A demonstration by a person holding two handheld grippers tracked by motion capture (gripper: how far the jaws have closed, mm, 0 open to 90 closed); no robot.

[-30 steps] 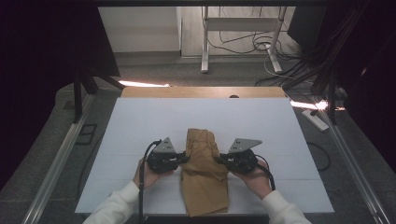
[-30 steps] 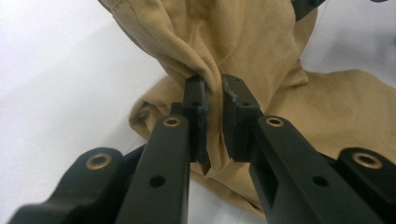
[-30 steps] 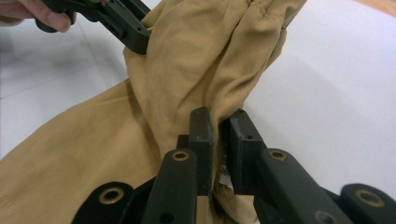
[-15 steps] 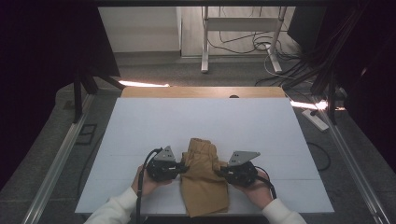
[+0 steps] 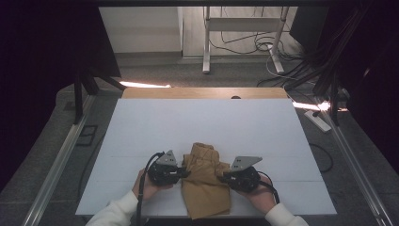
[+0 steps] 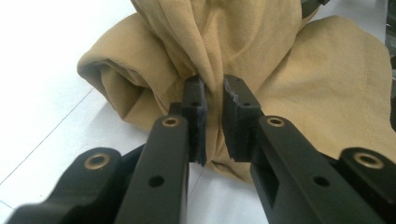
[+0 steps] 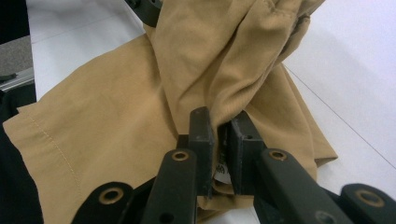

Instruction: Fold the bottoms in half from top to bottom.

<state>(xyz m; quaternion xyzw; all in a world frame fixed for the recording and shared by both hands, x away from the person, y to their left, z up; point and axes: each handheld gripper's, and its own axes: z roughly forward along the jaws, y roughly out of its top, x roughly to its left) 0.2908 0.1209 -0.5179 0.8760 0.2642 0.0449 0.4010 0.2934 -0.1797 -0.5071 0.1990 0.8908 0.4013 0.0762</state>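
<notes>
Tan fabric, a folded garment [image 5: 205, 183], lay at the near edge of the white table [image 5: 197, 122], between your two hands. You held the left gripper [image 5: 184, 173] against its left side and the right gripper [image 5: 219, 178] against its right side, both pointing inward toward each other. In the left gripper view, your jaws were pinched on a gathered fold of the garment [image 6: 243, 56], with a narrow band of cloth showing between the pads. In the right gripper view, your jaws were likewise clamped on a bunched edge of the garment [image 7: 140, 116], and a small white label [image 7: 222, 171] sat between them. The upper part of the cloth was lifted and rumpled between the two grippers, while the lower part lay flat on the table toward you. A stitched hem ran along the flat portion.
</notes>
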